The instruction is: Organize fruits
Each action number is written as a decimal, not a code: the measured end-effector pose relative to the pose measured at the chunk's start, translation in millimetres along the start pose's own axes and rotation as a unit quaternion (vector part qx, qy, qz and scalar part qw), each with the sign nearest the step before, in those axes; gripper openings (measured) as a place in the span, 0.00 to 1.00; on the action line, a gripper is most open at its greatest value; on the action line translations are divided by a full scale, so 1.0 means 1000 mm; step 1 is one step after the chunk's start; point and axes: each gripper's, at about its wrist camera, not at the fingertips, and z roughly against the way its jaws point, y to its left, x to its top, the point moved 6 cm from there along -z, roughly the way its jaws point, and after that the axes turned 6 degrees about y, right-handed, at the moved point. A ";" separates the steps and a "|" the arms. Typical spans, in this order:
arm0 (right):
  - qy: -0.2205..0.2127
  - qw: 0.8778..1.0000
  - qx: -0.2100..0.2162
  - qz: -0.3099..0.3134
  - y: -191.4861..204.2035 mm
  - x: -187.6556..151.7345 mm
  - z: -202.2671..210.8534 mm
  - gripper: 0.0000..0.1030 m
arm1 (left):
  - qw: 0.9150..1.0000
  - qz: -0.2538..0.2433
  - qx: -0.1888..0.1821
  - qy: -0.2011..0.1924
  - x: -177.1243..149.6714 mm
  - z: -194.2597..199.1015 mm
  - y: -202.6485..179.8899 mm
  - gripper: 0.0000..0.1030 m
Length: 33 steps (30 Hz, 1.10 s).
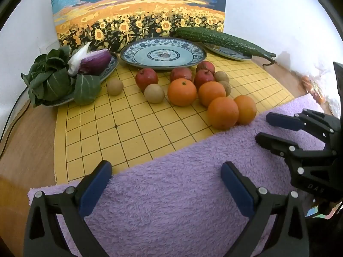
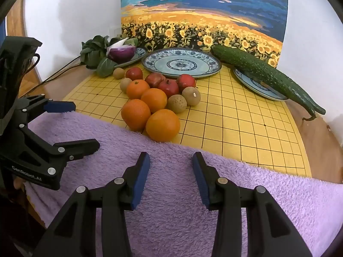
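Note:
Several oranges (image 1: 223, 113) (image 2: 163, 125), red apples (image 1: 146, 78) (image 2: 168, 87) and small brown fruits (image 1: 154, 93) (image 2: 177, 103) lie clustered on the yellow grid board (image 1: 120, 132) (image 2: 235, 128). An empty blue-and-white plate (image 1: 163, 54) (image 2: 182, 63) sits behind them. My left gripper (image 1: 166, 171) (image 2: 75, 126) is open and empty over the purple towel (image 1: 171, 192) (image 2: 171, 192). My right gripper (image 2: 170, 162) (image 1: 262, 127) is open and empty over the towel, just short of the nearest oranges.
A plate with leafy greens (image 1: 50, 81) (image 2: 94, 51) and a purple onion (image 1: 95, 62) (image 2: 122, 52) stands at the back left. A long cucumber (image 1: 223, 40) (image 2: 263, 72) lies on a plate at the back right. A sunflower painting (image 1: 139, 8) (image 2: 203, 10) leans on the white wall.

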 end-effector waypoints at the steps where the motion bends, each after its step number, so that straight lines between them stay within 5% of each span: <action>1: 0.000 1.000 0.000 0.000 0.000 0.000 0.000 0.42 | 1.000 0.000 0.000 0.000 0.000 0.000 0.000 1.00; 33: -0.002 1.000 -0.009 0.002 -0.001 0.000 0.001 0.42 | 1.000 0.002 0.002 -0.001 -0.002 0.002 -0.001 1.00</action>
